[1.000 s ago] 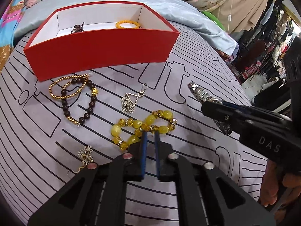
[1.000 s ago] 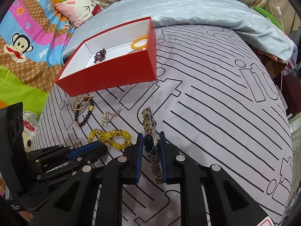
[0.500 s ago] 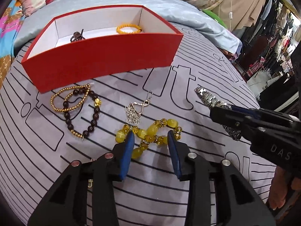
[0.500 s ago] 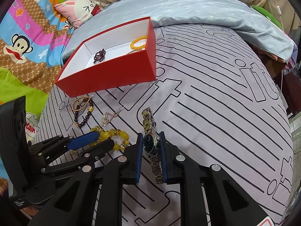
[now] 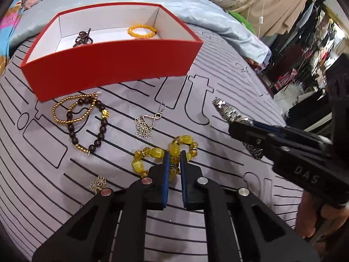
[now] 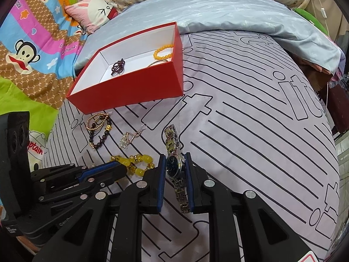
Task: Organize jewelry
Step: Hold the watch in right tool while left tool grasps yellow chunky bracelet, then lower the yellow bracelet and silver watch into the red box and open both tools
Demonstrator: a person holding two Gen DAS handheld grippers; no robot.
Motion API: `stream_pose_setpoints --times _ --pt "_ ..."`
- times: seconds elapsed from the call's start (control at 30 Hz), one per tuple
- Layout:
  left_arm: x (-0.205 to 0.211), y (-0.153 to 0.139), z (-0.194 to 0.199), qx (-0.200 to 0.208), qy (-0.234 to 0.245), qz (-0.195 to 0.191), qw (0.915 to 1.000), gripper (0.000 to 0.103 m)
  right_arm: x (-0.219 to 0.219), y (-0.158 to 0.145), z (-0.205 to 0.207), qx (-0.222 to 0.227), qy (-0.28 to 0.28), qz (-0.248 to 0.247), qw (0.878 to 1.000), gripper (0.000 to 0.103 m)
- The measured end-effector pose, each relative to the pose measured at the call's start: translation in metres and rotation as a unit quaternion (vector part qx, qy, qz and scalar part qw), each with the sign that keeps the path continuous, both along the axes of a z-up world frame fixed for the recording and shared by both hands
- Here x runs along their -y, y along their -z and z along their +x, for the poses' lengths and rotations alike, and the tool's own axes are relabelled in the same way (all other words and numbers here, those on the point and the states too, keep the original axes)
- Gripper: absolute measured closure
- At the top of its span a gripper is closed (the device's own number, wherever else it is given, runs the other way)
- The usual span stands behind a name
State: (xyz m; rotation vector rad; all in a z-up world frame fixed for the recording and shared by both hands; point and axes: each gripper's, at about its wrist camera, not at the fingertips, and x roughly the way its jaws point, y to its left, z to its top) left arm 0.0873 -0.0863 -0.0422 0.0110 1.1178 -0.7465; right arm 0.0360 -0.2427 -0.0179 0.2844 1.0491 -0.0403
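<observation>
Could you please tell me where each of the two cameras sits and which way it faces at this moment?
Left wrist: on the left hand-held gripper, looking down its fingers, jaws closing around the yellow bead bracelet; the right hand-held gripper and a hand show.
Right wrist: on the right hand-held gripper, angled down, shut on the watch; the left hand-held gripper shows.
Shared: red box, watch, bracelet, striped bedsheet.

A grey bedsheet printed with black lines and outlined letters [image 6: 250,120] fills the middle. Above it lies a crumpled pale blue quilt [image 6: 218,11]; upper left — a bright cartoon-monkey blanket [image 6: 32,43] and a pink rabbit-face pillow [image 6: 96,11].
</observation>
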Motion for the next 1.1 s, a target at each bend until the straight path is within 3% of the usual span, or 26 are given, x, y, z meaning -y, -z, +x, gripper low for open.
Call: stream_pose_setpoints --times 0.47,0.77,0.97,1.1 --pt "-0.038 -0.077 0.015 0.017 -0.05 -0.087 0.9948 0.095 -0.016 -0.05 0.007 0.06 -0.028 0.008 0.998 0.087" --pt "-0.057 -0.141 0.057 0.102 -0.078 -0.099 0.9868 0.095 -0.028 -0.094 0.049 0.118 -0.062 -0.002 0.991 0.087" --pt "-0.059 -0.148 0.099 0.135 -0.102 -0.083 0.9822 0.095 -0.03 -0.098 0.096 0.13 -0.069 -0.011 0.989 0.087" --pt "-0.055 -0.136 0.13 0.13 -0.116 -0.071 0.9822 0.095 -0.03 -0.088 0.128 0.123 -0.068 -0.017 0.99 0.087"
